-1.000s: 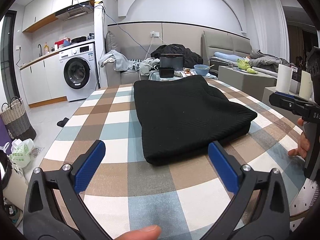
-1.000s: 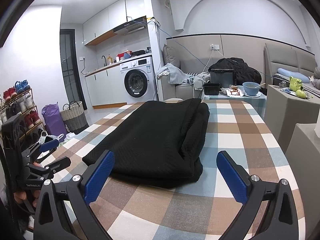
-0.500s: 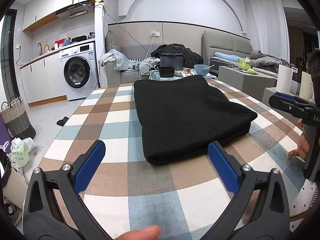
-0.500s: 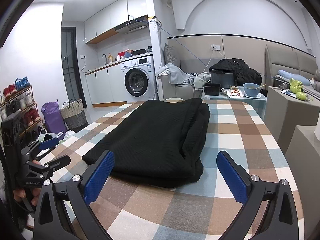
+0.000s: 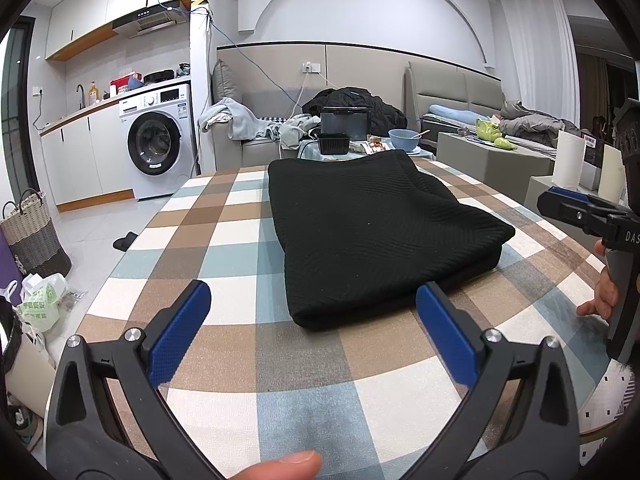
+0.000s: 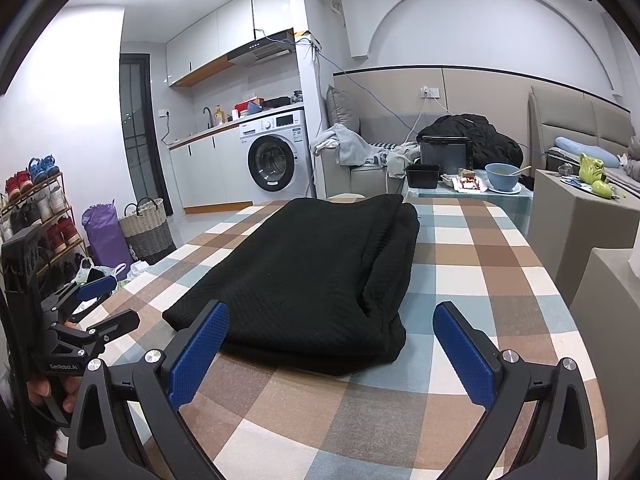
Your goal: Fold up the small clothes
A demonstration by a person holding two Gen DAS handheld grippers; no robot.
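On the checked bench [image 5: 224, 216], a black knitted garment [image 5: 372, 232] is lying folded into a thick, roughly rectangular stack, running lengthwise away from both cameras along the middle of the cloth-covered top. In the right wrist view the same garment [image 6: 320, 276] is showing its layered folded edge on the right side, with bare checked bench [image 6: 480, 256] stretching beyond it.

The left hand-held gripper [image 5: 312, 332] is hovering low over the near end of the bench with its blue-padded jaws spread wide and nothing between them; the garment's near edge is sitting just beyond the fingertips, apart from them. A fingertip of the person [image 5: 284, 465] is peeking in at the bottom of that view. The right hand-held gripper [image 6: 330, 344] is likewise standing wide open and holding nothing, its left blue pad overlapping the garment's near corner in the picture, though I cannot tell whether it is touching.

Each tool is appearing in the other's camera: the right one [image 5: 580, 210] at the right edge, gripped by a hand [image 5: 604, 292], and the left one [image 6: 90, 304] at the left edge.

Behind the bench, a washing machine [image 5: 154, 142] is standing under a kitchen counter, and a blue bowl [image 6: 502, 176] is sitting on a low table beside a sofa piled with clothes.
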